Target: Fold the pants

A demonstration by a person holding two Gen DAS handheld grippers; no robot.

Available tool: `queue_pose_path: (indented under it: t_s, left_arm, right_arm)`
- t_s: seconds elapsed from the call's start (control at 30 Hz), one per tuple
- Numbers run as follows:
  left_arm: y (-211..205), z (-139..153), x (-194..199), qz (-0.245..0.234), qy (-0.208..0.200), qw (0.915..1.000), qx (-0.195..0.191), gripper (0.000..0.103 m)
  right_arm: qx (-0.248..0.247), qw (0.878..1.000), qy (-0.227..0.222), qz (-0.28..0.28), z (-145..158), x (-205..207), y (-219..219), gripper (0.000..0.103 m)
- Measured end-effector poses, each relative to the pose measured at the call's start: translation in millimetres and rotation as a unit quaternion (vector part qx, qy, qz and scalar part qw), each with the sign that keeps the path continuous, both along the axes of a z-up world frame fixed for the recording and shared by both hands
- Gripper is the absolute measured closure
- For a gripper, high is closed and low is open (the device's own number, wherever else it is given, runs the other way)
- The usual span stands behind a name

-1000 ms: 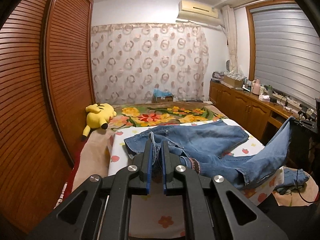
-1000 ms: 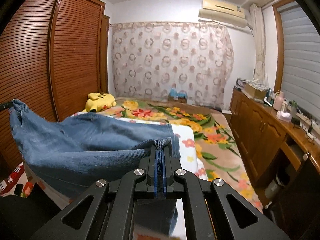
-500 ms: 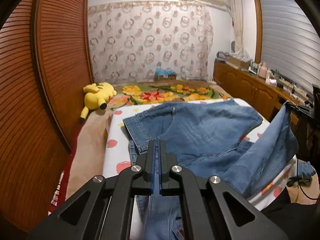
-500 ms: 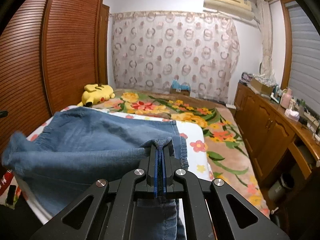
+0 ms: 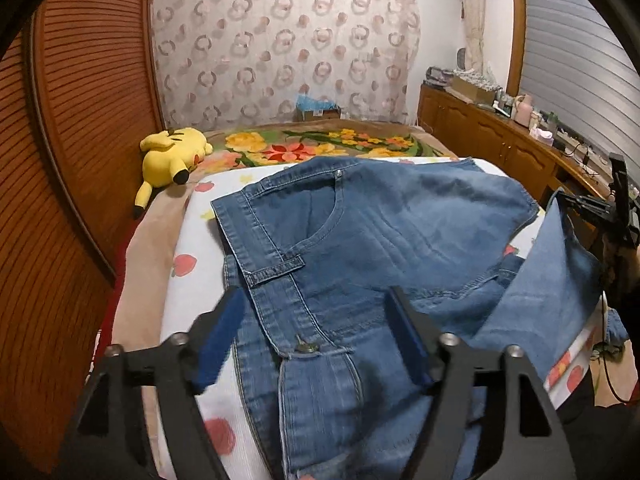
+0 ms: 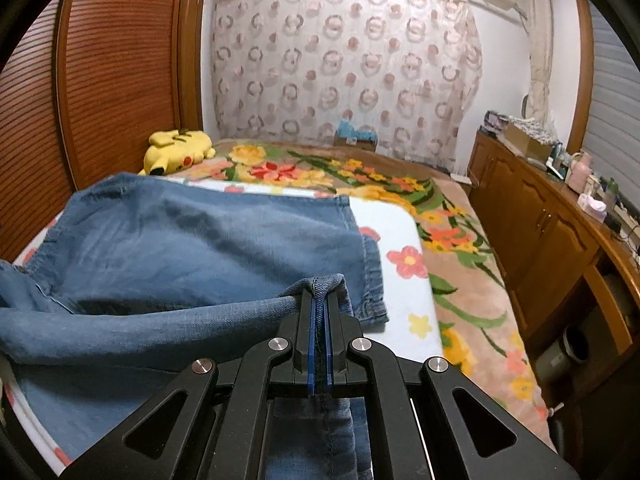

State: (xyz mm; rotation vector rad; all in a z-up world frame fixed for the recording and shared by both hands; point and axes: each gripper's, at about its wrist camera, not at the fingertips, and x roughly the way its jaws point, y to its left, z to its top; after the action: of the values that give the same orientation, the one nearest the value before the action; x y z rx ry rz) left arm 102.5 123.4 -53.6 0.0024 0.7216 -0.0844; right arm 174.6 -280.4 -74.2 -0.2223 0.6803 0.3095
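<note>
Blue denim pants (image 5: pixel 380 240) lie on a white strawberry-print sheet (image 5: pixel 188 248) on the bed, waistband and button toward me. My left gripper (image 5: pixel 314 300) is open, its blue-padded fingers (image 5: pixel 220 328) spread just above the waistband with nothing between them. My right gripper (image 6: pixel 319 292) is shut on a hem of the pants (image 6: pixel 320 282) and holds that leg raised over the rest of the denim (image 6: pixel 200 248). The right gripper also shows at the right edge of the left wrist view (image 5: pixel 616 200), with the lifted leg (image 5: pixel 552 272) hanging from it.
A yellow plush toy (image 5: pixel 172 156) lies at the far left of the bed by the wooden slatted closet doors (image 5: pixel 72 160). A floral blanket (image 6: pixel 360 176) covers the far bed. Wooden cabinets (image 6: pixel 540 232) with clutter run along the right wall.
My left gripper has opened and let go of the waistband, which now lies flat on the bed. My right gripper has lowered slightly, still holding the hem.
</note>
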Motion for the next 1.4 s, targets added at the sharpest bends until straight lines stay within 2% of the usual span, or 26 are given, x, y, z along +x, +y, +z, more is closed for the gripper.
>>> queue_pose_path:
  t_s: [0.2, 0.47, 0.6, 0.83, 1.1, 1.3, 1.4]
  left_arm:
    - [0, -12, 24, -0.002, 0.022, 0.9997, -0.002, 0.023]
    - [5, -19, 25, -0.004, 0.03, 0.9994, -0.015, 0.023]
    - [9, -19, 13, -0.006, 0.028, 0.9992, -0.026, 0.023]
    - [14, -18, -14, -0.006, 0.016, 0.9991, -0.038, 0.023]
    - [23, -19, -50, 0.012, 0.008, 0.9993, -0.034, 0.023]
    - [38, -33, -75, 0.021, 0.026, 0.9983, -0.048, 0.024]
    - [40, -42, -88, 0.017, 0.043, 0.9977, -0.049, 0.029]
  right_arm:
    - [0.002, 1.0, 0.026, -0.002, -1, 14, -3, 0.1]
    - [0.01, 0.999, 0.042, -0.003, 9, 19, -2, 0.1]
    - [0.012, 0.999, 0.035, -0.002, 16, 12, -5, 0.1]
    - [0.015, 1.0, 0.017, -0.008, 15, -22, -11, 0.1]
    - [0.025, 1.0, 0.006, -0.015, 20, -51, -19, 0.1]
    - [0.026, 1.0, -0.001, -0.013, 21, -54, -18, 0.1]
    - [0.024, 1.0, -0.002, -0.013, 19, -54, -16, 0.1]
